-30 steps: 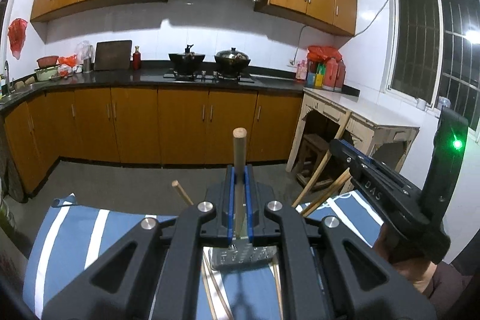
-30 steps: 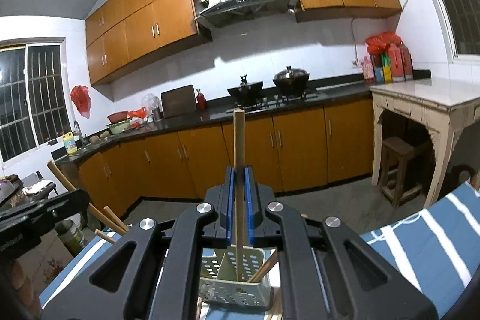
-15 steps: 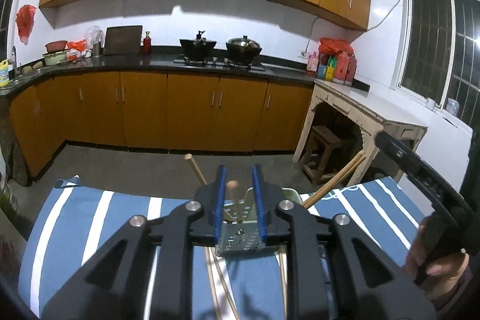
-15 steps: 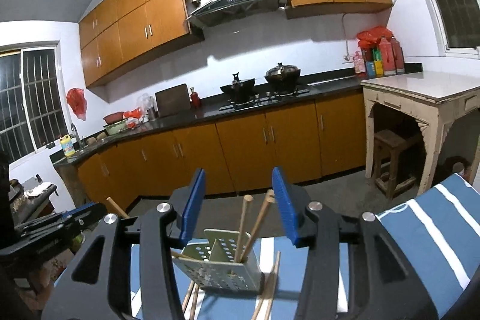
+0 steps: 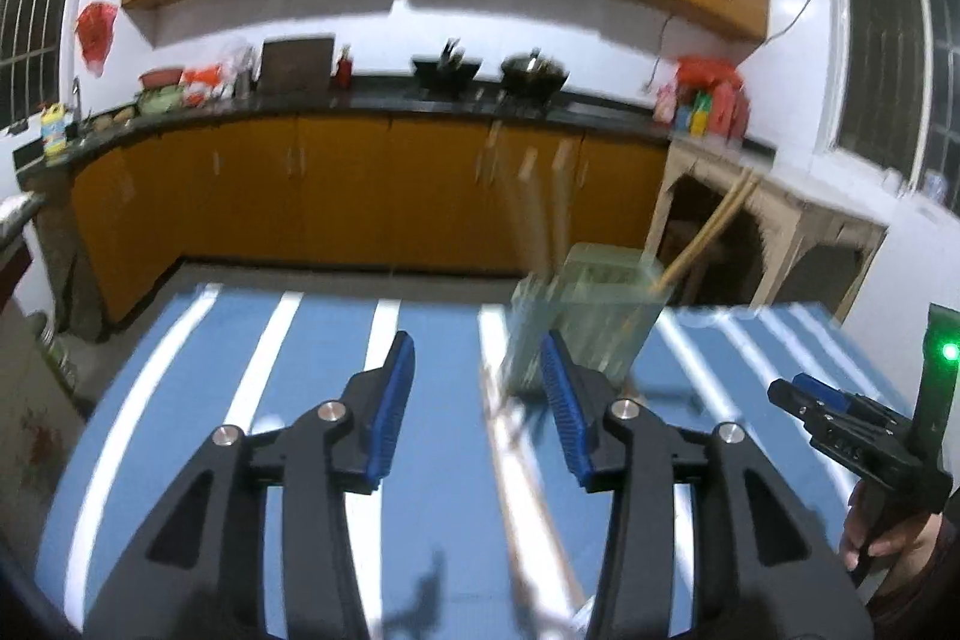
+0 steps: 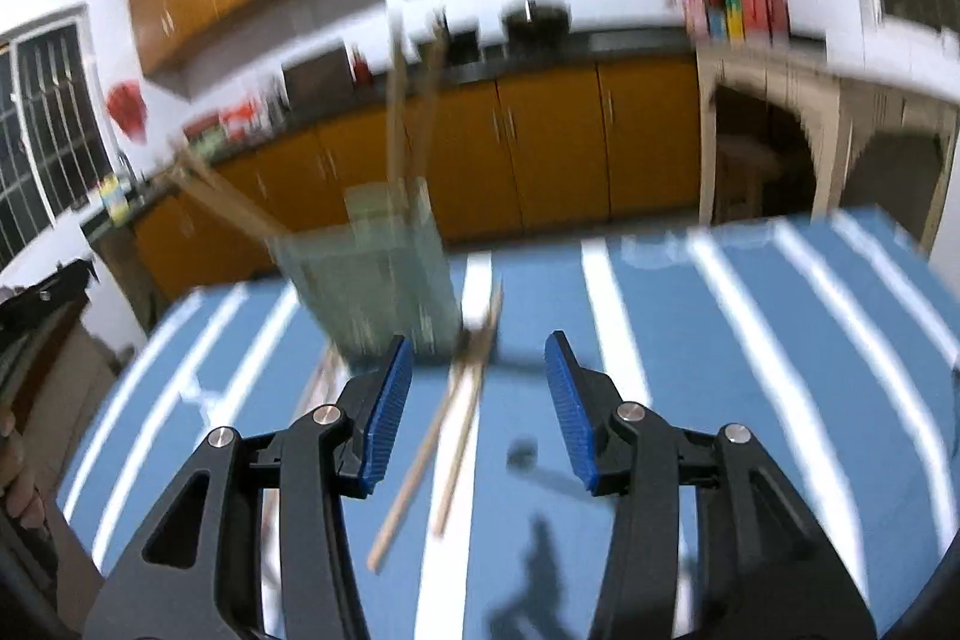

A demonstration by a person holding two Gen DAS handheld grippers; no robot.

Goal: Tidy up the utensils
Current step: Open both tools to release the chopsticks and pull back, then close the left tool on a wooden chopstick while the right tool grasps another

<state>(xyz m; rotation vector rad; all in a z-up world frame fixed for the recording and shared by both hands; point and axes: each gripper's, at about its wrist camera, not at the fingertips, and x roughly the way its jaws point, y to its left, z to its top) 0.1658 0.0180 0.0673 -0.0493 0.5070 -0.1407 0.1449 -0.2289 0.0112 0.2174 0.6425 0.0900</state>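
A pale green perforated utensil holder [image 5: 585,316] stands on the blue striped tablecloth [image 5: 312,400] with several wooden chopsticks [image 5: 540,214] upright in it. It also shows in the right wrist view [image 6: 372,274] with chopsticks [image 6: 414,99] in it. Loose chopsticks [image 5: 528,484] lie on the cloth in front of it, and show in the right wrist view [image 6: 444,436] too. My left gripper [image 5: 477,400] is open and empty, left of the holder. My right gripper [image 6: 480,400] is open and empty above the loose chopsticks. The right gripper also shows in the left wrist view [image 5: 852,436].
Kitchen cabinets [image 5: 360,196] and a counter run behind the table. A pale wooden side table [image 5: 774,226] stands at the right. The cloth's far edge [image 6: 720,232] lies just beyond the holder.
Both grippers have let go of their chopsticks, which now stand in the holder. Both have opened wide, pulled back and tilted down toward the cloth. The frames are motion blurred.
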